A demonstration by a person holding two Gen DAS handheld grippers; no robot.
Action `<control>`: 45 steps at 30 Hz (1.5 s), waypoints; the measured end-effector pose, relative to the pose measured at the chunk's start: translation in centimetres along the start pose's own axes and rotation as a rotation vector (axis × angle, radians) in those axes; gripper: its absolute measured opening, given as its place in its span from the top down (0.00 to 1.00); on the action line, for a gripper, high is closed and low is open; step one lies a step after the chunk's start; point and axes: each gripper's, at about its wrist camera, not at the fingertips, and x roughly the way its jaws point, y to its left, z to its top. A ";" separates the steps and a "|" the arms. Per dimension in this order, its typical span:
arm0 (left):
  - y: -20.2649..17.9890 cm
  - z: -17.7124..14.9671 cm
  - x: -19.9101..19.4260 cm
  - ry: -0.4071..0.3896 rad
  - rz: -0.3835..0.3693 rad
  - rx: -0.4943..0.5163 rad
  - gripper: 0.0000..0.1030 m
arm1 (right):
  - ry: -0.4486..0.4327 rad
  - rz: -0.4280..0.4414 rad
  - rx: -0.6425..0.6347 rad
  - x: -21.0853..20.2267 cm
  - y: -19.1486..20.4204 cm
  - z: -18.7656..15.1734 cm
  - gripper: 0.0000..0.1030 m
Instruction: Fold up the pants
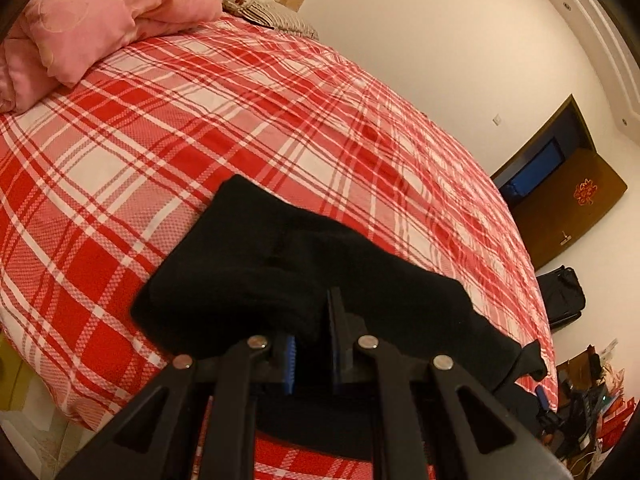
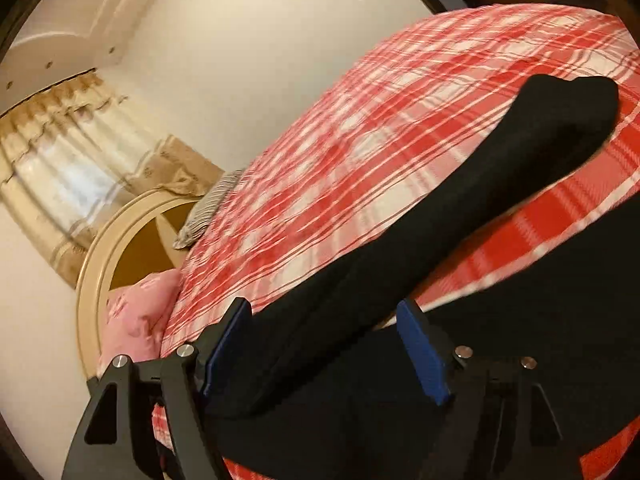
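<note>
Black pants (image 1: 256,264) lie bunched on the red plaid bed (image 1: 200,120). My left gripper (image 1: 313,346) is at their near edge, shut on a fold of the black cloth that drapes over its blue pads (image 1: 289,360). In the right wrist view the pants (image 2: 460,208) stretch as a long dark band away toward the upper right across the bed (image 2: 360,128). My right gripper (image 2: 324,344) stands open, its blue pads (image 2: 420,356) wide apart, with the thick near end of the pants between them. Whether either pad presses the cloth I cannot tell.
A pink quilt (image 1: 100,20) is heaped at the head of the bed beside a striped pillow (image 1: 272,16). A brown door (image 1: 568,208), a dark bag (image 1: 564,296) and floor clutter (image 1: 592,400) lie beyond the bed's right edge. A curtain (image 2: 68,160) hangs behind the round headboard (image 2: 100,248).
</note>
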 end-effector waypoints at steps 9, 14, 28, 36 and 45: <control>0.2 -0.1 0.3 0.010 0.018 -0.012 0.87 | 0.150 -0.195 0.073 6.0 -0.6 2.4 0.26; 0.2 0.0 0.4 0.016 0.025 -0.007 0.87 | 0.207 -0.352 -0.037 8.7 1.3 2.7 0.26; -0.3 0.8 -0.1 0.010 0.016 0.010 0.87 | 0.093 -0.168 -0.101 0.8 0.8 2.2 0.90; 0.4 -1.0 -1.1 0.021 0.026 0.030 0.87 | 0.035 -0.167 -0.174 -3.7 0.7 -2.9 0.90; 1.3 -3.3 0.5 0.036 0.166 0.103 0.83 | 0.078 -0.258 -0.237 -2.2 -1.5 -6.4 0.90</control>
